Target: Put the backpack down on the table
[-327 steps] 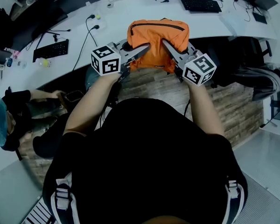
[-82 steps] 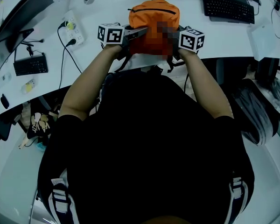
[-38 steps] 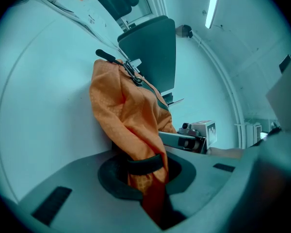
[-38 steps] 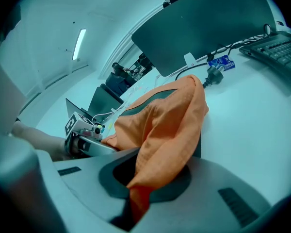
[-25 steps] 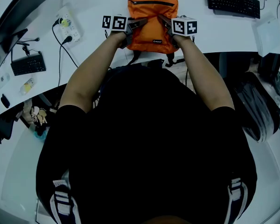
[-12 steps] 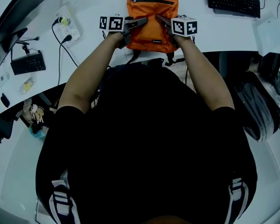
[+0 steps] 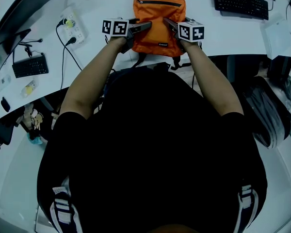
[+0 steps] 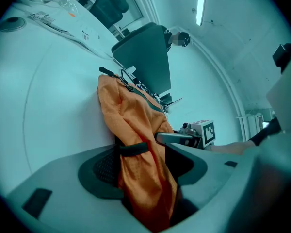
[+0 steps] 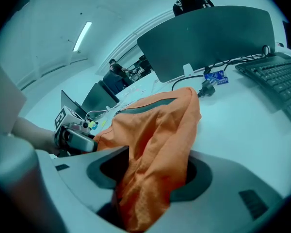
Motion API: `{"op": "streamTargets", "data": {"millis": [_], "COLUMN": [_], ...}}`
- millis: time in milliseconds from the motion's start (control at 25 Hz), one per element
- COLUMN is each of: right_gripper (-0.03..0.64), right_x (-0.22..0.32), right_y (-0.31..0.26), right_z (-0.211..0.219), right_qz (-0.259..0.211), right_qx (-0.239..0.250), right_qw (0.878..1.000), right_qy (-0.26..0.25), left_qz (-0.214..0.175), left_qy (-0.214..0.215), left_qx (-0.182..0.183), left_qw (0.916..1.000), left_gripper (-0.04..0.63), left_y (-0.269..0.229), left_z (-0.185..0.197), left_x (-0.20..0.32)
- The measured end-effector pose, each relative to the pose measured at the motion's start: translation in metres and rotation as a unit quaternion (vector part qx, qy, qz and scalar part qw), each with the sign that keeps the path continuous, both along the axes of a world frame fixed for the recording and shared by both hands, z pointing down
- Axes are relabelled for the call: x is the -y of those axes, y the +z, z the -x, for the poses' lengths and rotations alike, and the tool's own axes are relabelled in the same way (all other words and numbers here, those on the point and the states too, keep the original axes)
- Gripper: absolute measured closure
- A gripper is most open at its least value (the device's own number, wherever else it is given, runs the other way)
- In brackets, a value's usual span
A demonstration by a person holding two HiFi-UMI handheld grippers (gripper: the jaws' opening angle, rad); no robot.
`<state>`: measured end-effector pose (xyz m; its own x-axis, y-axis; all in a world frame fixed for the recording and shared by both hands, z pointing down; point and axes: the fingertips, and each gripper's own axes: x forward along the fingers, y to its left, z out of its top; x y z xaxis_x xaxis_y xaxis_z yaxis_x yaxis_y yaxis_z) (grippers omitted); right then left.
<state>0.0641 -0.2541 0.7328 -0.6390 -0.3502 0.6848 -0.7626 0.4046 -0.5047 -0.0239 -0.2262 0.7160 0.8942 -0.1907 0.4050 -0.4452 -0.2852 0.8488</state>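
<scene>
The head view looks steeply down from above and behind the left claw (image 7: 141,27) and right claw (image 7: 170,24), with the tabletop (image 7: 106,1) spreading beyond them. Each gripper view sits close behind its own jaws and looks along them (both pairs have just been opening, with cloth of the backpack (image 7: 158,13) between them), facing across to the opposite claw. All three views share the backpack.

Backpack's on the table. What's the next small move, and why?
Probably draw both grippers straight back. The backpack rests on the table, and the left gripper and right gripper have just been opening, with its orange fabric loose inside each.
</scene>
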Motion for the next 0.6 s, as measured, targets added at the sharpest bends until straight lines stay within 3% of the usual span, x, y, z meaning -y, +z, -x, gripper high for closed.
{"op": "streamTargets", "data": {"millis": [240,600], "right_gripper": [0.317,0.299], "right_x": [0.003,0.001], "right_y": [-0.002,-0.01], "right_z": [-0.014,-0.032], "right_qz": [-0.01,-0.024], "right_qx": [-0.026,-0.037], "right_qw": [0.999,0.998], "right_qy": [0.019,0.044], "left_qz": [-0.014,-0.043], "left_qy": [-0.005,-0.032], "left_qx": [0.015,0.052], "left_qw": [0.9998,0.9972], "left_gripper": [0.319,0.279], "left_y": [-0.005,-0.009], "left_z": [0.004,0.017], "left_x": [-0.001,-0.001]}}
